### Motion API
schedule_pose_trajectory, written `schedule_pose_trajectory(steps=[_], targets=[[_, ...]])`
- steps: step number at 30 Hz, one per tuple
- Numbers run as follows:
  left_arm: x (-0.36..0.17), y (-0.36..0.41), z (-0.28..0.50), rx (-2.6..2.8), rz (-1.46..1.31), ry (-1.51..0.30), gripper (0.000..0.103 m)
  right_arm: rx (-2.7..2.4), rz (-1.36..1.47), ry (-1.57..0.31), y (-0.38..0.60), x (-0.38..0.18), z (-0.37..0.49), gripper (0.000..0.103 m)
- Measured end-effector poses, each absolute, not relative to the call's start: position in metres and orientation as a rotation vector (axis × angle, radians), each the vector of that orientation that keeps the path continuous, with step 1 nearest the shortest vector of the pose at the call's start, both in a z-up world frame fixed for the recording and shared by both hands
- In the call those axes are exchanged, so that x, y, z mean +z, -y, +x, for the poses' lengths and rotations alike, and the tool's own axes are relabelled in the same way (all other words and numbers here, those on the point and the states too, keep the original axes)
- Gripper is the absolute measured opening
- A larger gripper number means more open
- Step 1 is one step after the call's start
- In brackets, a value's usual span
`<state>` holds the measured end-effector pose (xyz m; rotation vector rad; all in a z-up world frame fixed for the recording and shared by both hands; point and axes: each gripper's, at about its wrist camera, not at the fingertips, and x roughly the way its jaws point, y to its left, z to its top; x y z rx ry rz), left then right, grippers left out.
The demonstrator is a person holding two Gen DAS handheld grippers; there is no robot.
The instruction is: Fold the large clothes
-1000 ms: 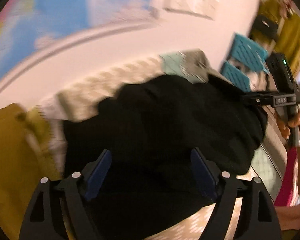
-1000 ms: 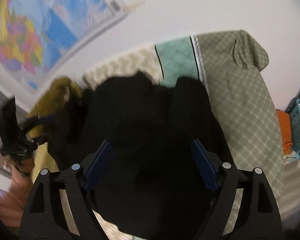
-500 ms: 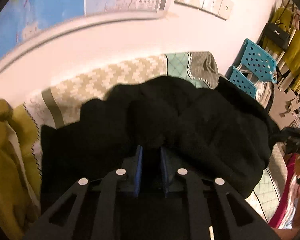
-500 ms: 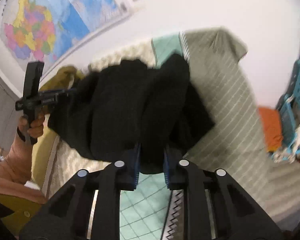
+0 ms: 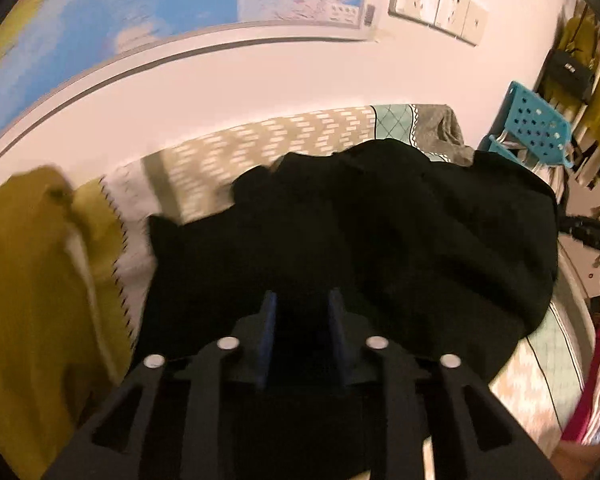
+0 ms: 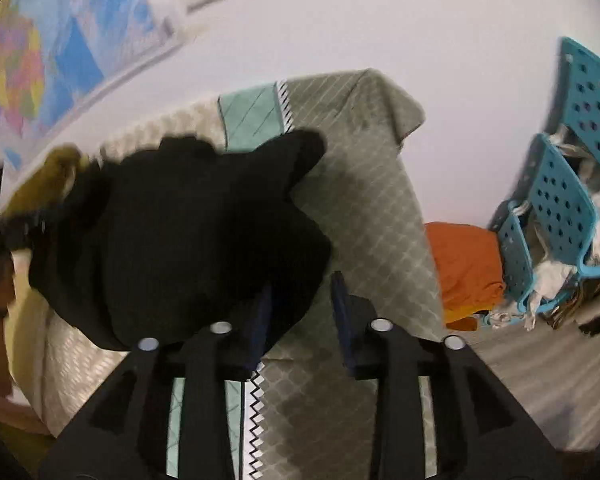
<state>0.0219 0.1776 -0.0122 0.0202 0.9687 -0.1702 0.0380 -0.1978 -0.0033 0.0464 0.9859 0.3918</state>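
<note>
A large black garment [image 5: 380,232] hangs bunched above the patterned bed cover [image 5: 284,136]. My left gripper [image 5: 300,304] is shut on its near edge, black cloth filling the narrow gap between the blue pads. In the right wrist view the same black garment [image 6: 188,232] is lifted to the left over the bed, and my right gripper [image 6: 300,284] is shut on its lower right edge. The cloth hides the bed under it. The right gripper shows only as a dark blur at the right edge of the left wrist view.
A mustard-yellow garment [image 5: 32,288] lies at the bed's left. Teal perforated baskets [image 6: 560,216] and an orange cloth [image 6: 464,264] sit on the floor at right. The wall behind carries a map [image 5: 140,12] and sockets [image 5: 436,4].
Both grippers were open over the black garment a second ago, then shut on it. The garment now hangs lifted, and the right gripper has pulled its edge down and right.
</note>
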Motion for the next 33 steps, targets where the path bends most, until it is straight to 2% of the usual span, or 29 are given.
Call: schedule_pose_trajectory(steps=[2, 4, 5, 7, 12, 13, 14, 16, 18, 19, 20, 21, 23, 24, 25, 26, 28, 30, 33], targets=[[-0.006, -0.187, 0.002, -0.158, 0.04, -0.94, 0.046, 0.368, 0.073, -0.89, 0.205, 0.023, 0.024, 0.055], [-0.002, -0.192, -0.018, -0.159, 0.059, -0.919, 0.057, 0.419, 0.071, -0.803, 0.195, 0.05, 0.008, 0.06], [-0.002, -0.194, -0.028, -0.163, 0.064, -0.915, 0.06, 0.472, 0.056, -0.781, 0.185, 0.057, 0.002, 0.064], [-0.005, -0.194, -0.04, -0.179, 0.064, -0.916, 0.061, 0.587, -0.001, -0.756, 0.153, 0.067, -0.008, 0.075], [-0.03, -0.187, -0.045, -0.183, 0.062, -0.969, 0.061, 0.803, -0.191, -0.807, 0.042, 0.045, -0.009, 0.072], [-0.034, -0.186, -0.042, -0.18, 0.057, -0.975, 0.061, 0.811, -0.212, -0.817, 0.028, 0.041, -0.005, 0.068], [-0.036, -0.187, -0.041, -0.174, 0.048, -0.982, 0.061, 0.817, -0.223, -0.84, 0.013, 0.035, 0.007, 0.059], [-0.038, -0.188, -0.041, -0.173, 0.044, -0.978, 0.061, 0.814, -0.151, -0.889, 0.007, 0.031, 0.026, 0.052], [-0.038, -0.187, -0.041, -0.169, 0.056, -0.969, 0.062, 0.758, -0.102, -0.892, 0.01, 0.031, 0.052, 0.054], [-0.038, -0.188, -0.041, -0.168, 0.056, -0.971, 0.063, 0.7, -0.142, -0.888, 0.009, 0.027, 0.059, 0.061], [-0.039, -0.188, -0.039, -0.166, 0.052, -0.975, 0.063, 0.688, -0.154, -0.942, 0.008, 0.017, 0.071, 0.067], [-0.039, -0.189, -0.039, -0.167, 0.051, -0.972, 0.063, 0.706, -0.156, -1.01, 0.004, 0.006, 0.08, 0.067], [-0.04, -0.191, -0.037, -0.161, 0.055, -0.966, 0.061, 0.675, -0.264, -1.029, -0.007, -0.01, 0.081, 0.06], [-0.04, -0.193, -0.036, -0.158, 0.05, -0.968, 0.06, 0.664, -0.339, -1.021, -0.013, -0.017, 0.08, 0.053], [-0.041, -0.194, -0.035, -0.158, 0.043, -0.972, 0.058, 0.678, -0.349, -1.011, -0.015, -0.018, 0.079, 0.031], [-0.043, -0.195, -0.034, -0.154, 0.034, -0.974, 0.056, 0.677, -0.333, -1.006, -0.013, -0.015, 0.08, 0.018], [-0.045, -0.2, -0.034, -0.158, 0.018, -0.975, 0.055, 0.662, -0.231, -0.965, 0.006, 0.004, 0.084, 0.01], [-0.046, -0.203, -0.035, -0.157, 0.009, -0.975, 0.055, 0.633, -0.069, -0.87, 0.037, 0.04, 0.093, 0.009], [-0.047, -0.209, -0.032, -0.141, -0.019, -0.977, 0.055, 0.613, 0.063, -0.831, 0.055, 0.057, 0.111, 0.009]])
